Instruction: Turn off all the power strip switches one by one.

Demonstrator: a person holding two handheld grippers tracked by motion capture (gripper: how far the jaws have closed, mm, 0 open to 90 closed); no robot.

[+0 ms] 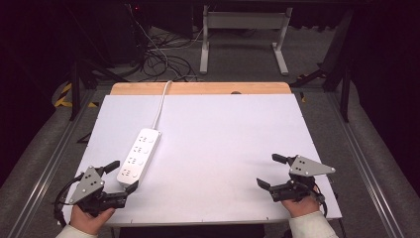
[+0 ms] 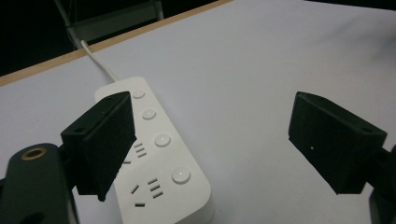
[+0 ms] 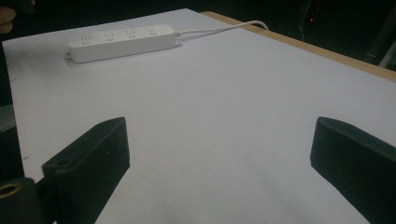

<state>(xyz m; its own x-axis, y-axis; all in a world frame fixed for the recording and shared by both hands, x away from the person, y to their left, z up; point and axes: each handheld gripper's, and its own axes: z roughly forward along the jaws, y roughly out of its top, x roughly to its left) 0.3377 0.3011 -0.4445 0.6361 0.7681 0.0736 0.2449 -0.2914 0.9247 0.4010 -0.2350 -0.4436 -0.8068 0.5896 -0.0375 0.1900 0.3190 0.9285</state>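
Beside left gripper (image 1: 119, 175), power strip (image 1: 139, 155), seemingly unobstructed

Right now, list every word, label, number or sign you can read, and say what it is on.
None can be read.
Power strip: plain white, with round buttons and socket slots, no printed text.
White tabletop: blank.
Left tool and right tool: black jaws, unmarked.
Yellow-black tape on the floor: stripes, no lettering.

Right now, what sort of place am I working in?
Probably a lab or test workspace: a white-topped table with a wooden far edge, a white four-socket power strip on it, dark curtained surroundings, loose cables on the floor.
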